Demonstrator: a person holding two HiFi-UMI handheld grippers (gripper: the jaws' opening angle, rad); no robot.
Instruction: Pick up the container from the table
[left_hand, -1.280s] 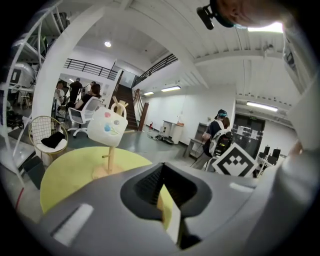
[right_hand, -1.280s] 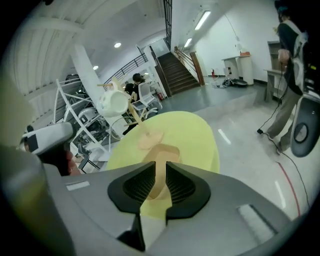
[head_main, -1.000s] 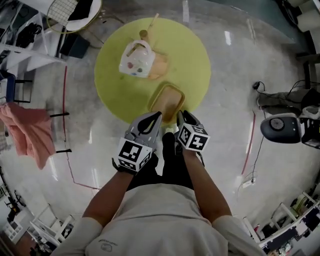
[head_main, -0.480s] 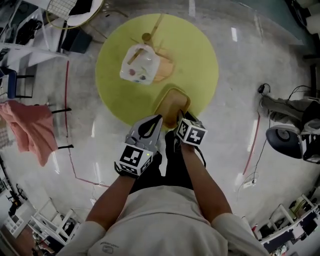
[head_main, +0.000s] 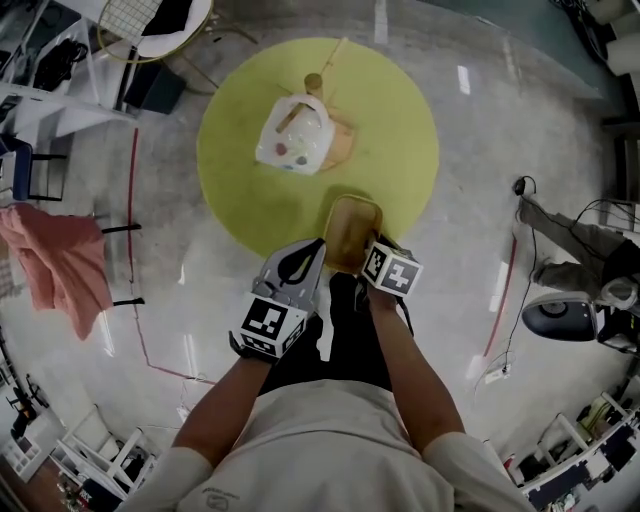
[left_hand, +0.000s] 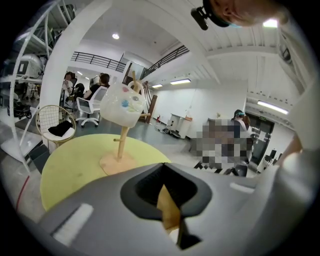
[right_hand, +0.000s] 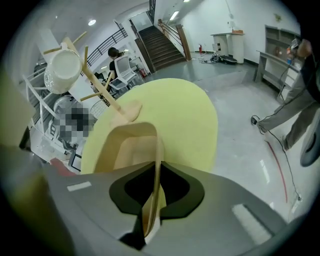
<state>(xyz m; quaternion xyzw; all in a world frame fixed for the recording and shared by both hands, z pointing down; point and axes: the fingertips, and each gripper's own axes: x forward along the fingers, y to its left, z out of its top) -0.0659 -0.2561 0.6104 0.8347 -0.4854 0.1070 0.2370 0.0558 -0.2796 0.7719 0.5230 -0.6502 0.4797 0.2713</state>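
Right gripper view: right gripper (right_hand: 154, 200) jaws clamped on the side wall of the tan container (right_hand: 131, 150). Left gripper (left_hand: 172, 217) jaws pinched on a thin tan edge of it too. Container sits at the near edge of the yellow round counter (head_main: 240, 190); white mug (head_main: 293, 138) on a stand further back.

The person wears a pale short-sleeved shirt (head_main: 320, 450) with a small outline mark near the left shoulder, and dark trousers (head_main: 350, 340). The left gripper (head_main: 313, 250) and the right gripper (head_main: 368, 247) have smooth grey shells. Each carries a cube with black and white square markers.
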